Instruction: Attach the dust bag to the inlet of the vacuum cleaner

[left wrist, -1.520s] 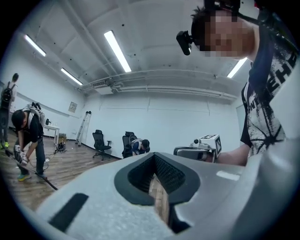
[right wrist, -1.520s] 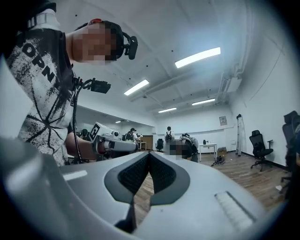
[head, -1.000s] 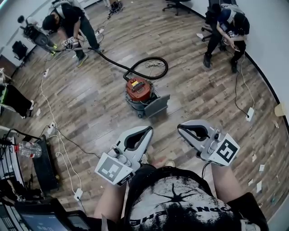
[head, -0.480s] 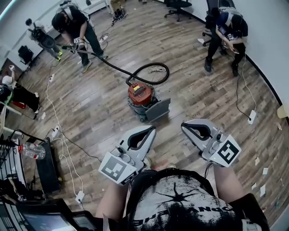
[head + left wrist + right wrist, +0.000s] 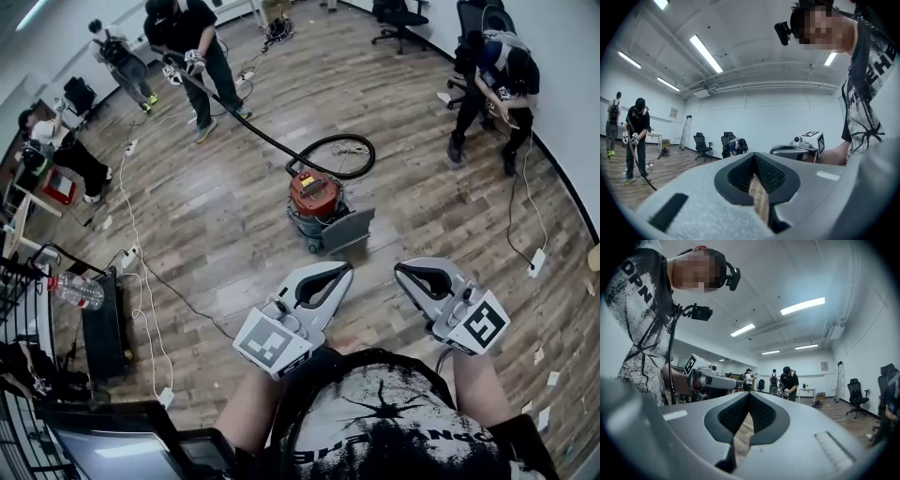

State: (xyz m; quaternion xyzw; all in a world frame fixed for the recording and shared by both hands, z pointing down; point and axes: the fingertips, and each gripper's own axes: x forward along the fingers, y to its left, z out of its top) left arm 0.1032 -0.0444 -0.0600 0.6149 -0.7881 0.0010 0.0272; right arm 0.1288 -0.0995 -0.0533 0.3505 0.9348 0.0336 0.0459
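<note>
A vacuum cleaner [image 5: 315,192] with a red lid and grey drum stands on the wood floor ahead of me. A flat grey rectangular piece [image 5: 349,228] leans on its near right side; I cannot tell whether it is the dust bag. My left gripper [image 5: 345,269] and right gripper [image 5: 401,272] are held side by side just short of the vacuum, both shut and empty. In the left gripper view the left gripper [image 5: 753,158] points level across the room, with the right gripper [image 5: 797,149] beside it. The right gripper view shows the right gripper [image 5: 748,397] closed too, next to the left gripper [image 5: 712,379].
A black hose [image 5: 330,150] loops behind the vacuum and runs to a standing person [image 5: 192,42] at the far left. Another person [image 5: 497,89] sits by the right wall. Cables and a power strip [image 5: 536,262] lie on the floor. A rack with a bottle [image 5: 77,291] stands at left.
The head view has swung, so the vacuum and both grippers sit further right in the picture. The person with the hose has stepped along the back. Both grippers stay shut.
</note>
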